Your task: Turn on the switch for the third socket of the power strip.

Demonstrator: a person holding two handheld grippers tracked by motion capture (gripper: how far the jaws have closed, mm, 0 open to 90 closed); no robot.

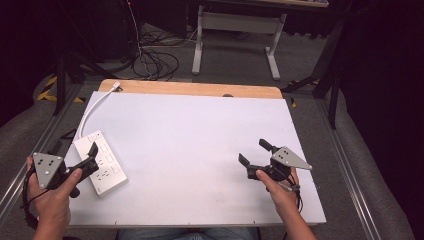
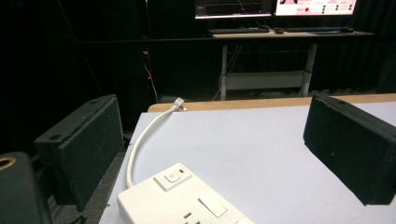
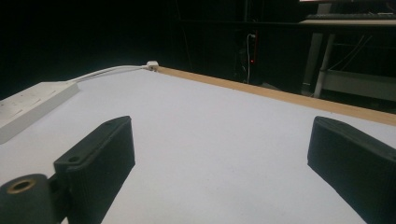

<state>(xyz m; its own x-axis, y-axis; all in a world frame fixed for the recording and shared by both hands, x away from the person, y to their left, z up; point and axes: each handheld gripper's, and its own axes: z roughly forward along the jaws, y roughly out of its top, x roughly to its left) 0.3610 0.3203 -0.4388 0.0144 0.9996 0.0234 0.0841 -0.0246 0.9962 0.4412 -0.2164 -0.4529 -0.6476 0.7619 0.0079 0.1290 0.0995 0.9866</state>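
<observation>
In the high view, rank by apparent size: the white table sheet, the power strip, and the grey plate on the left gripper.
1. White table sheet, by far the largest.
2. Power strip.
3. Grey plate on the left gripper, smallest, though it sits nearer the camera.

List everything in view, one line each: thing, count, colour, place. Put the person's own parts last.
power strip: one, white, left side of the table, near the left gripper, with a red light by its switch.
cord: one, white, curving from the power strip to the table's far left corner.
table: one, white top with a wooden far edge.
desk frame: one, white-grey legs, on the floor beyond the table.
floor cables: several, dark, on the floor behind the table.
left gripper: one, black, jaws open, over the power strip.
right gripper: one, black, jaws open, above the table's right side.
</observation>
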